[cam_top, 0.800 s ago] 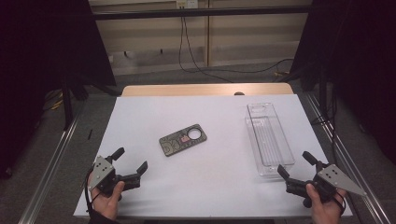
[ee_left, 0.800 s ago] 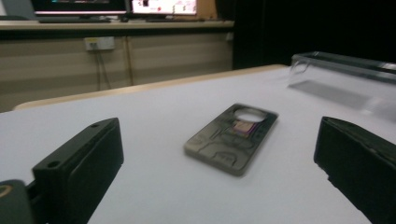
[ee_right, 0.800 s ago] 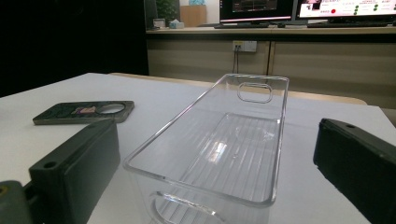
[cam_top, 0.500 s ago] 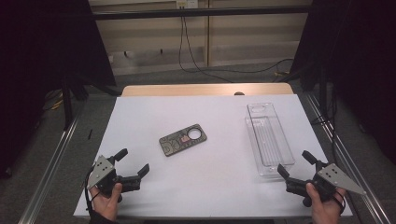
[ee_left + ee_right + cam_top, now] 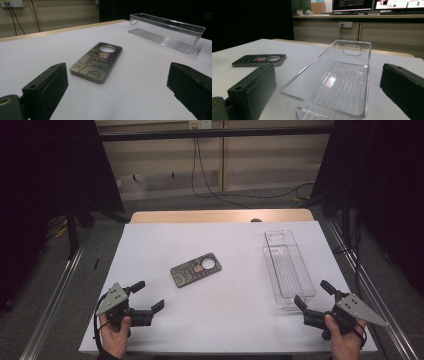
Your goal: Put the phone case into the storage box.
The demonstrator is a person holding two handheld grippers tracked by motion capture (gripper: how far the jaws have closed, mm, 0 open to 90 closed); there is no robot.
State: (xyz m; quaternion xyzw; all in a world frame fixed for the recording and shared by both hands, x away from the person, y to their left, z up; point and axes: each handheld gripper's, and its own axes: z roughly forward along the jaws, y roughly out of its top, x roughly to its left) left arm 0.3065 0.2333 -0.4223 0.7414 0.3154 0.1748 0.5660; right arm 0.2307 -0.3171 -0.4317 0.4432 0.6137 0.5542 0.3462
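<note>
Left gripper (image 5: 148,295) is held at the table's (image 5: 230,330) 7 o'clock corner, jaws wide, nothing gripped. Right gripper (image 5: 312,294) is held at 5 o'clock, jaws wide, empty. Phone case (image 5: 196,269) is laid flat near centre. Clear bin (image 5: 288,267) is set at 3 o'clock, just beyond the right gripper.

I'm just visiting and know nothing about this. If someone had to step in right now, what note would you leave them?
Left claw: open, holding nothing, low over the near left of the white table, pointed at the phone case.
Right claw: open, holding nothing, just short of the near end of the clear plastic bin.
Phone case: lies flat mid-table, printed side up, untouched.
Bin: at the table's right side, nothing inside it.
Done: nothing yet.
Left: probably picking up the case and putting it in the bin.
</note>
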